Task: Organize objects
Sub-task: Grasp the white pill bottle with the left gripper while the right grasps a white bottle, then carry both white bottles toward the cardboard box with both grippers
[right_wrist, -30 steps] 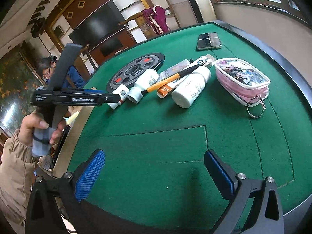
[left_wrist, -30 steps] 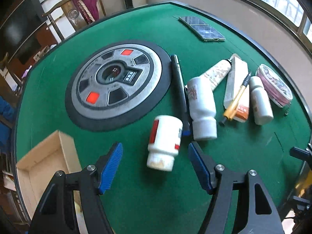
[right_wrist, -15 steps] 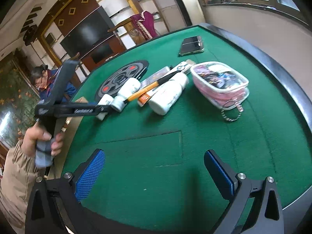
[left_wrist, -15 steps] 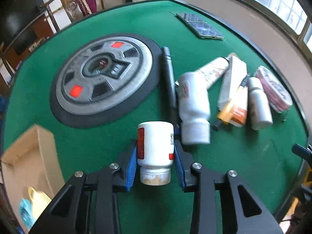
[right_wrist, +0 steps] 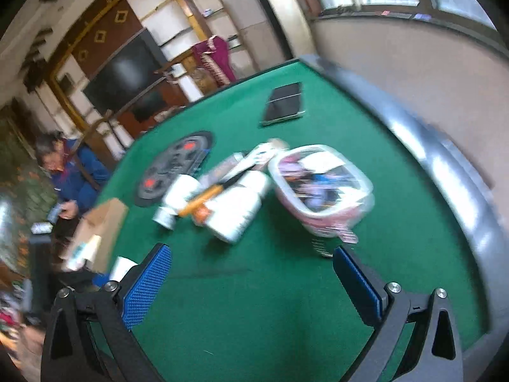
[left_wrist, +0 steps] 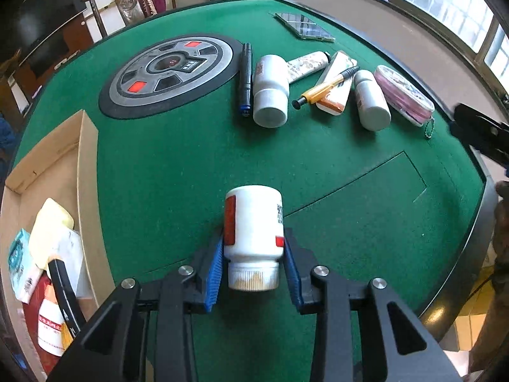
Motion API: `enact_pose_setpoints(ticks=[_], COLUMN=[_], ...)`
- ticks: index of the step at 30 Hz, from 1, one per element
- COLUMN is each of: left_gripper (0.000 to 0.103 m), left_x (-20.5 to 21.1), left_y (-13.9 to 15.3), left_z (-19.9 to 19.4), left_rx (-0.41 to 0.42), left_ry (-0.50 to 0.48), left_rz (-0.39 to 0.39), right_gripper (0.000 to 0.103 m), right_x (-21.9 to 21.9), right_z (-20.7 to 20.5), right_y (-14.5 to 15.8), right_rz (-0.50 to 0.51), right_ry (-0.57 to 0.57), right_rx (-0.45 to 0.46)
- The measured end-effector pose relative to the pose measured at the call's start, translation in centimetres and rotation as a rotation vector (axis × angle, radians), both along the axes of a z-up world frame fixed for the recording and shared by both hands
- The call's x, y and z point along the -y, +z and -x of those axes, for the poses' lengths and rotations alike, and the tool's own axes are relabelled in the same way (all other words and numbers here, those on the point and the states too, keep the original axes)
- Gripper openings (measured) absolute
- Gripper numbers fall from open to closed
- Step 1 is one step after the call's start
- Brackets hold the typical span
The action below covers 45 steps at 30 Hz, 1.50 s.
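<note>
My left gripper (left_wrist: 253, 254) is shut on a small white bottle with a red label (left_wrist: 253, 226), lifted over the green felt, cap toward me. A cardboard box (left_wrist: 47, 172) with several packets inside lies to its left. Farther off lie a black pen (left_wrist: 245, 79), a large white bottle (left_wrist: 270, 90), a patterned tube (left_wrist: 307, 63), an orange pen (left_wrist: 327, 87) on a white and orange box (left_wrist: 337, 95), a smaller white bottle (left_wrist: 370, 103) and a pink pouch (left_wrist: 402, 97). My right gripper (right_wrist: 251, 281) stands open over bare felt, in front of the pink pouch (right_wrist: 321, 184) and white bottles (right_wrist: 237, 211).
A round black and grey disc (left_wrist: 171, 73) is set in the middle of the table. A phone (left_wrist: 305, 27) lies at the far edge. The table's raised dark rim (right_wrist: 429, 165) curves around the right. A person (right_wrist: 66, 172) sits beyond the left side.
My left gripper closed on the red-labelled bottle and pulled it back from the other items toward the box side. The right gripper moved closer to the pouch and its view is now blurred.
</note>
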<state>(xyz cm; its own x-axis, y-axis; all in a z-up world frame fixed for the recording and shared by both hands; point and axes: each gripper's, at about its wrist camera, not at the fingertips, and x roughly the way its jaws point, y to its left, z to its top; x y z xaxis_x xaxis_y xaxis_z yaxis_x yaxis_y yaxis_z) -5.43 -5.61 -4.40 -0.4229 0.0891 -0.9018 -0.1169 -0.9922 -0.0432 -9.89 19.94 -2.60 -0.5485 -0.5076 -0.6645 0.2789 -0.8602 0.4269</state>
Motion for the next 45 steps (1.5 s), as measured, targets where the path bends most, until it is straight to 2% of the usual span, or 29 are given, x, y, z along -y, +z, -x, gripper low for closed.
enact_pose_setpoints(ticks=[1, 3, 6, 8, 12, 14, 19, 23, 35, 39, 45], left_gripper=[0.033, 0.033, 0.033, 0.033, 0.033, 0.033, 0.033, 0.033, 0.033, 0.033, 0.033], left_x=[0.2, 0.3, 0.3, 0.3, 0.6, 0.7, 0.7, 0.6, 0.3, 0.2, 0.7], left_y=[0.0, 0.0, -0.1, -0.1, -0.1, -0.1, 0.0, 0.1, 0.1, 0.1, 0.0], left_z=[0.3, 0.5, 0.5, 0.5, 0.5, 0.5, 0.2, 0.1, -0.4, -0.4, -0.4], left_rx=[0.003, 0.006, -0.002, -0.004, -0.008, -0.011, -0.009, -0.008, 0.012, 0.011, 0.002], left_ry=[0.003, 0.002, -0.009, -0.009, -0.014, -0.017, -0.017, -0.016, -0.014, -0.014, 0.007], left_rz=[-0.008, -0.012, -0.002, -0.007, -0.018, -0.020, -0.037, -0.040, -0.059, -0.054, -0.093], right_gripper=[0.095, 0.079, 0.079, 0.078, 0.057, 0.052, 0.047, 0.036, 0.036, 0.036, 0.036], right_x=[0.8, 2.2, 3.3, 3.8, 5.1, 5.8, 6.5, 6.1, 5.7, 5.9, 5.8], right_z=[0.5, 1.6, 3.4, 4.6, 6.5, 7.0, 6.5, 5.2, 0.3, -0.1, -0.2], right_y=[-0.2, -0.6, -1.0, -1.2, -1.8, -2.3, -2.0, -2.2, -2.1, -2.1, -2.2], right_rz=[-0.002, -0.005, -0.001, -0.046, -0.112, -0.157, -0.220, -0.273, -0.304, -0.310, -0.274], right_ry=[0.001, -0.001, -0.047, -0.097, -0.116, -0.110, -0.086, -0.058, 0.062, 0.067, 0.056], right_rx=[0.014, 0.039, 0.083, 0.097, 0.129, 0.141, 0.114, 0.098, 0.124, 0.111, 0.107])
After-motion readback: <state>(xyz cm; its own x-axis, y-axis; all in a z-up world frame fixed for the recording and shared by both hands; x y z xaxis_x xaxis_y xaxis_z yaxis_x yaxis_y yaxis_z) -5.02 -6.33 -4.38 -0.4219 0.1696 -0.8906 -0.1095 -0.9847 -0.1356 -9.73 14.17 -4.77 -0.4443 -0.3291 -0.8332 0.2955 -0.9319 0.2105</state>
